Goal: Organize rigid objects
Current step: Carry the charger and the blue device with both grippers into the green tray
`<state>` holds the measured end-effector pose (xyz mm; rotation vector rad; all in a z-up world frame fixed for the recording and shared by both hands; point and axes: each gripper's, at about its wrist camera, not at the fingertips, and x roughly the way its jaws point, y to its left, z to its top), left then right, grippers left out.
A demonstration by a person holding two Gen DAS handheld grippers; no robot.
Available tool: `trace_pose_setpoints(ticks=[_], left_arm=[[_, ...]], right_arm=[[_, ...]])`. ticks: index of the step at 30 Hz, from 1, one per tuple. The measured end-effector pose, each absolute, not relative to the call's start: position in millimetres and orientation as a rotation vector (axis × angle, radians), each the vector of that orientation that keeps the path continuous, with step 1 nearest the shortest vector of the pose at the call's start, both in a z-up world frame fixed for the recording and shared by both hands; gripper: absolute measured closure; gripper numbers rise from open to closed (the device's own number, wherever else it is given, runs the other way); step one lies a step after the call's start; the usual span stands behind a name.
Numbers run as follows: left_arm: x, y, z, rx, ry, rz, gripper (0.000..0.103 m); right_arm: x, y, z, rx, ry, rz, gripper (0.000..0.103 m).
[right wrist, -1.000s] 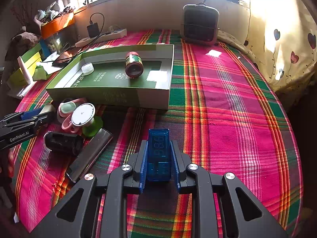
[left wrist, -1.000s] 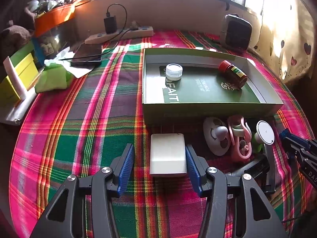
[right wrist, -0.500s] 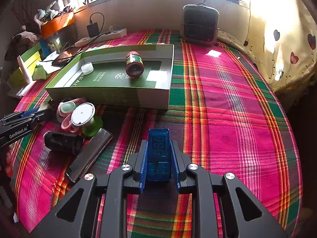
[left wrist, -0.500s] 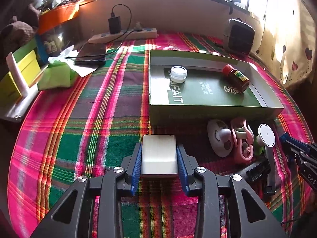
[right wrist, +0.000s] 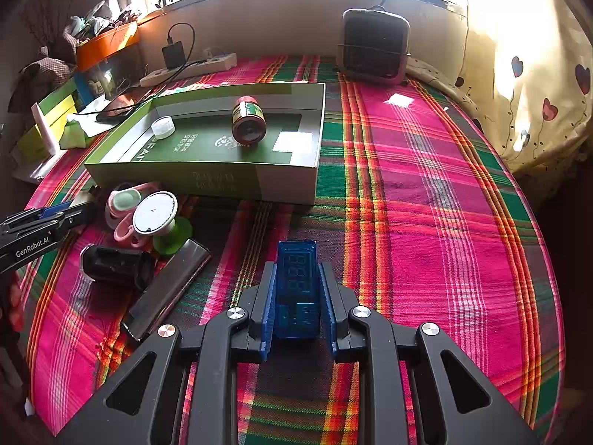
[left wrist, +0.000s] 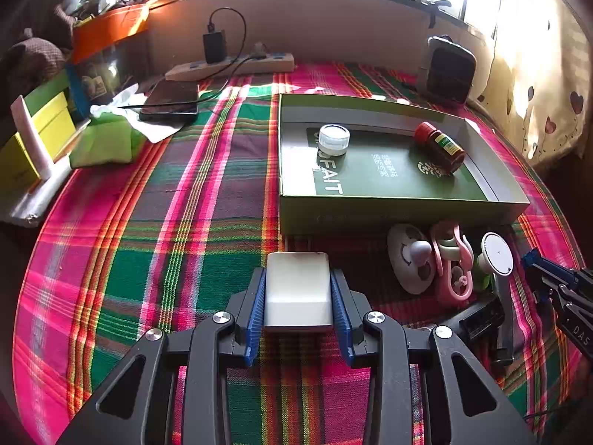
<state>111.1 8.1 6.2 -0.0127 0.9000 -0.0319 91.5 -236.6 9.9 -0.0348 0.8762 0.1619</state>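
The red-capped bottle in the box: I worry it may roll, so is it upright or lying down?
Lying down. The bottle rests on its side in the green box, base toward the right wrist camera, red cap toward the far wall.

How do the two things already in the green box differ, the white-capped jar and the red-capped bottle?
The small jar stands upright; the brown bottle lies on its side. The small jar is short, squat and clear with a white cap; the brown bottle is longer and dark, with a red cap and a green and yellow label. The jar sits near the box's left end, the bottle toward its right. Both rest inside the green box, apart.
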Motion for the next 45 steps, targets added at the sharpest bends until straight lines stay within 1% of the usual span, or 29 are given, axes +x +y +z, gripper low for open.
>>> trace_pose_setpoints(ticks=[12,27,37,45], left_arm=[[105.8,6.8,17.9,-0.019,0.875,-0.056,0.071],[110.5,8.4,49.9,-0.026,0.822,-0.122,0.071],[137.3,-1.6,60.6,-0.025,0.816,-0.173,0.071],[166.1,-5.8,58.7,-0.037,0.833,-0.195,0.071]], right_arm=[[88.8,-239.5,16.8,-0.044,0.860,0.155,0.080],[95.2,-241.3,50.8,-0.060,0.794,0.159,0.080],[129.6,-234.0,67.6,-0.074,0.788,0.187,0.080],[171.9,-226.7,70.5,-0.071,0.808,0.218,0.080]])
